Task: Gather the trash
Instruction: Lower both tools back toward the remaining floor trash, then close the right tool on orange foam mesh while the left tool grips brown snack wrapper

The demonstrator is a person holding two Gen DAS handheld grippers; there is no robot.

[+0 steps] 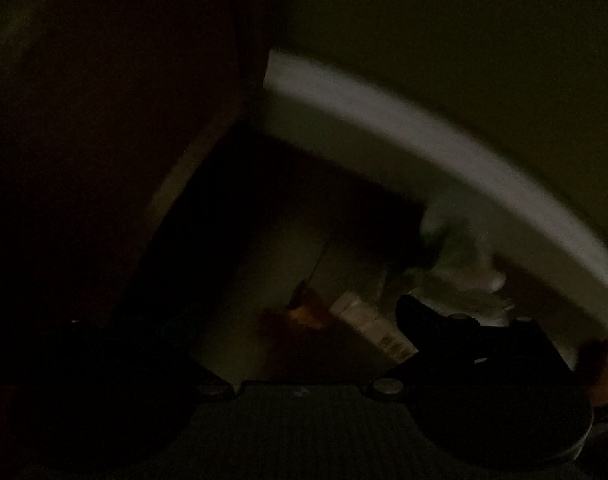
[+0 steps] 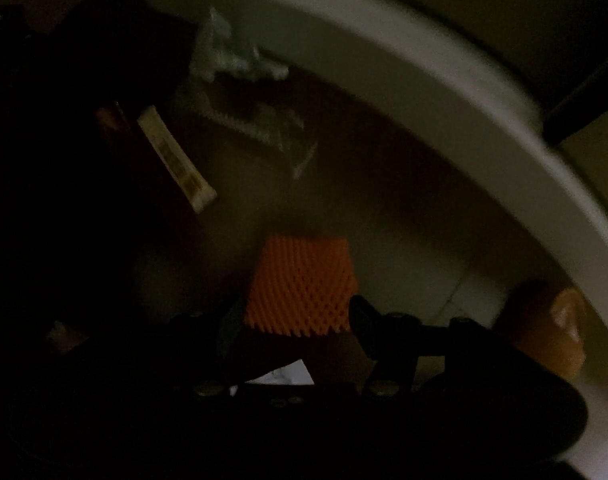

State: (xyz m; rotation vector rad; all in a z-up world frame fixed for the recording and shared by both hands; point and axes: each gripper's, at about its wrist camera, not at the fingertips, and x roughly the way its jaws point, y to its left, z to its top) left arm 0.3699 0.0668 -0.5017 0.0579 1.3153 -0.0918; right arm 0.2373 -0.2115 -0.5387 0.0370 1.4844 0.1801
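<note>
Both views are very dark and look down into a white bin (image 1: 423,148) (image 2: 423,80). On its floor lie a pale wrapper strip (image 2: 176,160) (image 1: 371,328), crumpled clear plastic (image 2: 240,60) (image 1: 455,264) and an orange-brown lump (image 2: 551,332). My right gripper (image 2: 296,312) points down into the bin. An orange ribbed block (image 2: 300,284) fills the gap between its black fingers (image 2: 363,316), so it looks gripped. Of my left gripper (image 1: 300,336) only the right finger (image 1: 419,320) shows above the trash. Its other finger is lost in shadow.
A dark panel (image 1: 104,140) rises at the left of the bin in the left wrist view. Another orange-brown scrap (image 1: 304,312) lies on the bin floor, and one more sits at the right edge (image 1: 607,360). A dark bar (image 2: 583,100) runs outside the rim.
</note>
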